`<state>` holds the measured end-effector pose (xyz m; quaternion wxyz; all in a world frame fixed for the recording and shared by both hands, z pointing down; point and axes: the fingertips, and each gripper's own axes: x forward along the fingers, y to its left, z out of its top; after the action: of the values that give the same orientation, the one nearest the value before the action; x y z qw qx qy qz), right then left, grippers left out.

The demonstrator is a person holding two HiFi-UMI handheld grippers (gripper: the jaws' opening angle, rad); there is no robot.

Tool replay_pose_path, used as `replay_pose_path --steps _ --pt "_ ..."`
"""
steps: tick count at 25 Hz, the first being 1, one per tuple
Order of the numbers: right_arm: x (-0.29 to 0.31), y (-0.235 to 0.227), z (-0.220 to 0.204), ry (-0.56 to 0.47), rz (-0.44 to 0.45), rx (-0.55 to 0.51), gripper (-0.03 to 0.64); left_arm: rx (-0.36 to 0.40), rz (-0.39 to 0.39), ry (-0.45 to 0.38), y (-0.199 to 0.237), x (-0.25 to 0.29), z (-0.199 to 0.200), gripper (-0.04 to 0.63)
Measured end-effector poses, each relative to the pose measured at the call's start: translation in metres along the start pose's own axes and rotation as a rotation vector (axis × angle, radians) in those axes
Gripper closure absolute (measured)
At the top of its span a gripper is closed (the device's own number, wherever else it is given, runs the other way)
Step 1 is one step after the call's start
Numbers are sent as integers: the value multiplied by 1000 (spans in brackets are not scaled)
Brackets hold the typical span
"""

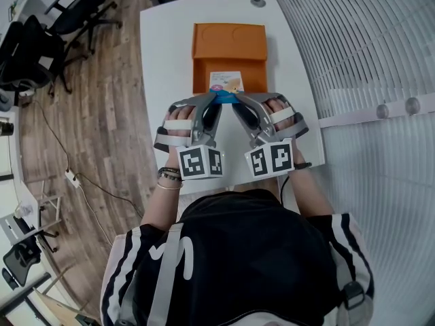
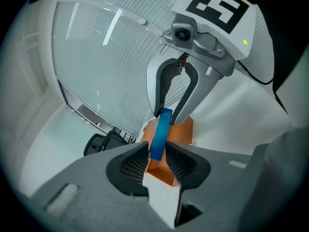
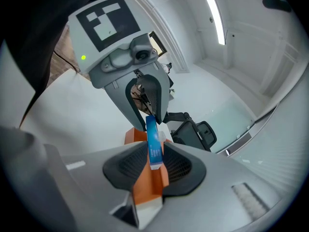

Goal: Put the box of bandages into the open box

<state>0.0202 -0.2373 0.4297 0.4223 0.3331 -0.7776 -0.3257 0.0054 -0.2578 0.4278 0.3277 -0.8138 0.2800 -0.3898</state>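
Observation:
The orange open box (image 1: 228, 46) lies on the white table (image 1: 166, 60), its lid flat toward the far side. The box of bandages (image 1: 226, 83), white-topped with blue sides, hangs over the open box's near end. My left gripper (image 1: 212, 100) is shut on its left end and my right gripper (image 1: 239, 101) on its right end. In the left gripper view the blue bandage box (image 2: 160, 132) stands edge-on between my left gripper's (image 2: 155, 154) pads, above the orange box (image 2: 177, 130). The right gripper view shows the bandage box (image 3: 153, 144) pinched in my right gripper (image 3: 154, 161), orange box (image 3: 145, 183) beneath.
A round cable grommet (image 1: 258, 2) sits at the table's far edge. Black office chairs (image 1: 41, 39) stand on the wood floor to the left. A ribbed glass partition (image 1: 367, 60) runs along the table's right side.

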Motion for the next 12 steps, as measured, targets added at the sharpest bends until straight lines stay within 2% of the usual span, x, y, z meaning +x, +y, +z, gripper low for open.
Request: replay_pose_path --steps 12 --pt "14 12 -19 9 41 34 518 -9 -41 12 -14 22 -8 479"
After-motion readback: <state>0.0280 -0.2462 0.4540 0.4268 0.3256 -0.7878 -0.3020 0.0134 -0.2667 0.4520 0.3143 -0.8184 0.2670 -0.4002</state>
